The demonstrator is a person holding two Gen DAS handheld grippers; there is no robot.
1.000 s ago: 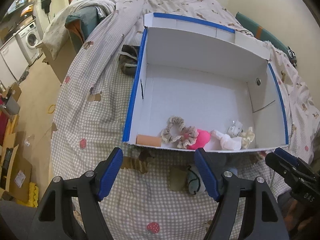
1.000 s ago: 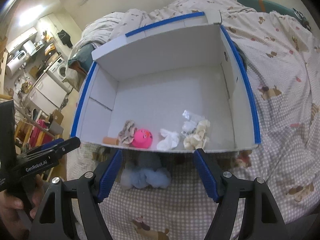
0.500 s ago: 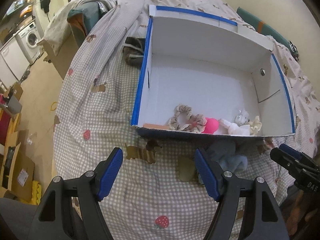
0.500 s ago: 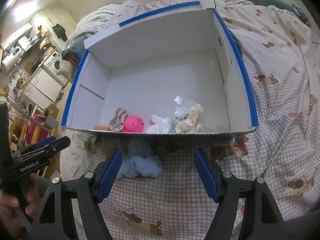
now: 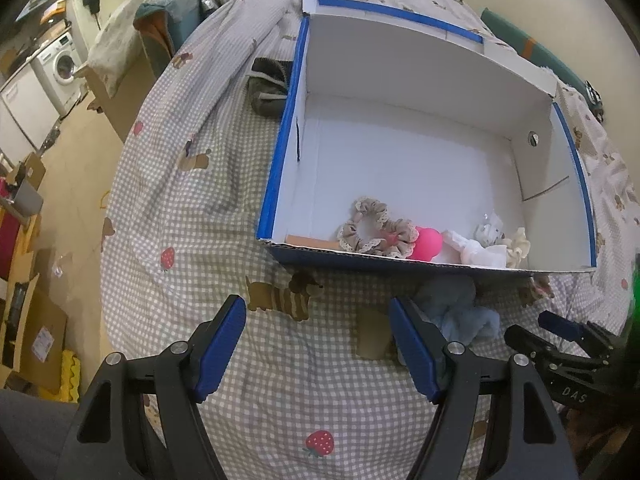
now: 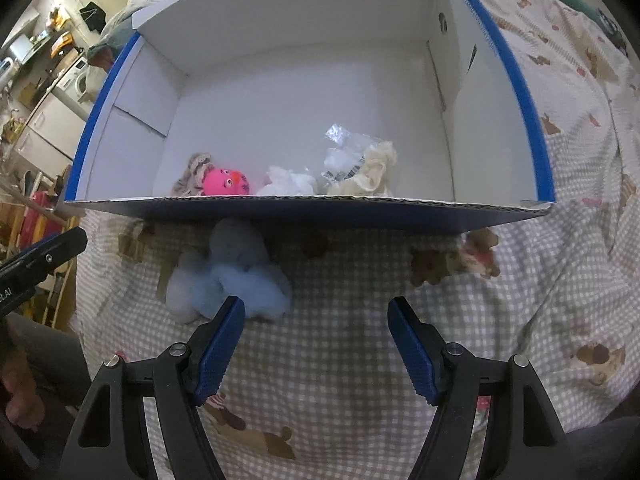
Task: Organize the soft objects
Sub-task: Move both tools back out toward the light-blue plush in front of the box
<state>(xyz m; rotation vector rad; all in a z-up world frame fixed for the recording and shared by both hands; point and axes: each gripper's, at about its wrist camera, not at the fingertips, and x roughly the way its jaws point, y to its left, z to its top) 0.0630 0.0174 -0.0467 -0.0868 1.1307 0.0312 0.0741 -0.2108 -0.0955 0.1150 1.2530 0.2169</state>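
Step in hand: I'd judge it the pick of the blue plush (image 6: 230, 270) — the one soft thing not yet in the box (image 6: 516, 92).
Where it lies: on the checked quilt (image 6: 360, 340), just outside the box's near wall, its upper lobe tucked against that wall.
Right gripper (image 6: 316, 340): jaws wide, nothing between them; its left pad sits at the plush's lower edge, so most of the toy is off to the left of the gap.
Left gripper (image 5: 318, 346): jaws wide and empty over the quilt; the plush shows just beyond its right pad.
Doing it well: shift the right gripper left until the plush is centred, come down with one pad each side of the middle lobes, and close on the bulk — not a stray lobe, which would likely stretch and slip. Keep the pads off the quilt, or the cloth may lift too. Then raise it clear of the cardboard rim before carrying it in.
Plush: pale blue, fluffy pile, several rounded lobes; should squash easily.
Box: white corrugated card, blue rim and outer faces, stiff straight walls.
Inside, along the near wall: a beige frilled scrunchie (image 5: 362, 232), a smooth pink ball (image 6: 226, 182) with a face, a white cloth bundle (image 6: 288, 184), a crinkled clear packet (image 6: 340, 152), a cream ruffled piece (image 6: 370, 176).
Quilt: grey-white check with dog and strawberry prints, rumpled.
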